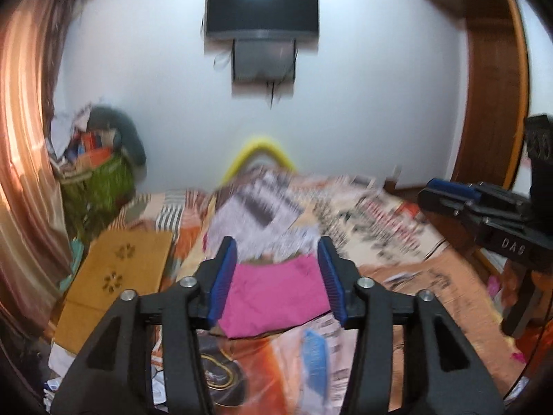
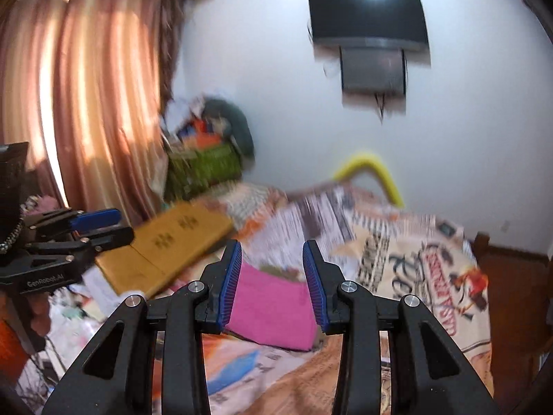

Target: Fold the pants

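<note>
The pink pants (image 1: 276, 294) lie folded in a compact rectangle on the patterned bedspread (image 1: 397, 228), and show in the right wrist view (image 2: 276, 307) too. My left gripper (image 1: 277, 245) is open and empty, held above the bed with the pants seen between its blue pads (image 1: 223, 283). My right gripper (image 2: 272, 247) is open and empty, also above the pants. The right gripper shows at the right edge of the left wrist view (image 1: 449, 193); the left one shows at the left edge of the right wrist view (image 2: 100, 224).
A yellow-brown folded board (image 1: 117, 276) lies on the bed's left side. A green basket of clutter (image 1: 100, 176) stands by the curtain (image 1: 24, 138). A wall TV (image 1: 262, 10), a yellow hoop (image 1: 259, 152) and a wooden door (image 1: 494, 86) are beyond.
</note>
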Demonstrator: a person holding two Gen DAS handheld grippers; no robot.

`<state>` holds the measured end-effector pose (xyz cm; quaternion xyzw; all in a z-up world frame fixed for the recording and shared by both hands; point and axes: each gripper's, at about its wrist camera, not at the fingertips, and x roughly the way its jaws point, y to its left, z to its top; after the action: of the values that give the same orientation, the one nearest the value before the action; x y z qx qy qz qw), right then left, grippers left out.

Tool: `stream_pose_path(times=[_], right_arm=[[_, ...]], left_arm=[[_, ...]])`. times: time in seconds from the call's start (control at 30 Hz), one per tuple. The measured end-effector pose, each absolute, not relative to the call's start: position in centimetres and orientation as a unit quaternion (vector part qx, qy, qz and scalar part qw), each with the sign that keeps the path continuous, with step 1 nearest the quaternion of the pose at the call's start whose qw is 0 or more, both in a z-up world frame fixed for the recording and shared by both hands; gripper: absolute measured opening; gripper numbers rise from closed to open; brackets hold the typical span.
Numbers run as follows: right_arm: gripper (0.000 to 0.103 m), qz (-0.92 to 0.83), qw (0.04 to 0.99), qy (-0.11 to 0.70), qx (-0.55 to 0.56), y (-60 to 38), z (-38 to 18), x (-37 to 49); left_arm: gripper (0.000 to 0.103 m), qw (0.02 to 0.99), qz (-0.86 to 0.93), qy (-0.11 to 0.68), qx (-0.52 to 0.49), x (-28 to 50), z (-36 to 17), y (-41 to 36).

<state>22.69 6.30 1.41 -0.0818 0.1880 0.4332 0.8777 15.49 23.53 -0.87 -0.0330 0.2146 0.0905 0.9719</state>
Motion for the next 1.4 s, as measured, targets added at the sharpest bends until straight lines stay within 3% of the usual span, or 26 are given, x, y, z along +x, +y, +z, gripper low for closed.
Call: stream_pose_path(times=[0.27,0.37,0.43,0.5,0.57,0.7,0.8,1.0,1.4], right_arm=[[0.034,0.467,0.878,0.094,-0.042,0.7,6.0,13.3],[0.034,0.473,0.878,0.071,-0.029,-0.7,6.2,10.6],[0.041,0.474,0.878,0.060,-0.021,-1.3,5.9,9.1],[0.052,0.469,0.882,0.050,-0.017,-1.7,5.4,8.1],[0.054,0.461,0.886,0.045,-0.021,-1.7,4.9,7.5],[0.076,0.453,0.890,0.047,-0.013,-1.9,4.4,6.8],[0.084,0.436,0.899,0.042,-0.017,-1.9,4.4,6.4],[0.102,0.426,0.904,0.039,-0.011,-2.4,4.6,5.9],[0.102,0.414,0.909,0.042,-0.017,-3.0,3.5,5.4]], left_arm=[[0.056,0.990,0.081,0.112,-0.025,5.0,4.4,17.4],[0.061,0.992,0.082,0.088,-0.027,2.3,4.8,15.7],[0.071,0.993,0.092,0.072,-0.022,0.9,4.6,14.8],[0.074,0.993,0.096,0.064,-0.024,-0.1,4.3,14.2],[0.080,0.993,0.093,0.063,-0.028,-0.9,3.9,13.7],[0.093,0.993,0.092,0.061,-0.033,-1.8,3.1,13.4],[0.102,0.993,0.099,0.057,-0.033,-2.4,2.9,12.9],[0.102,0.992,0.110,0.052,-0.038,-3.0,2.5,12.9],[0.103,0.990,0.112,0.066,-0.046,-2.8,1.4,13.4]])
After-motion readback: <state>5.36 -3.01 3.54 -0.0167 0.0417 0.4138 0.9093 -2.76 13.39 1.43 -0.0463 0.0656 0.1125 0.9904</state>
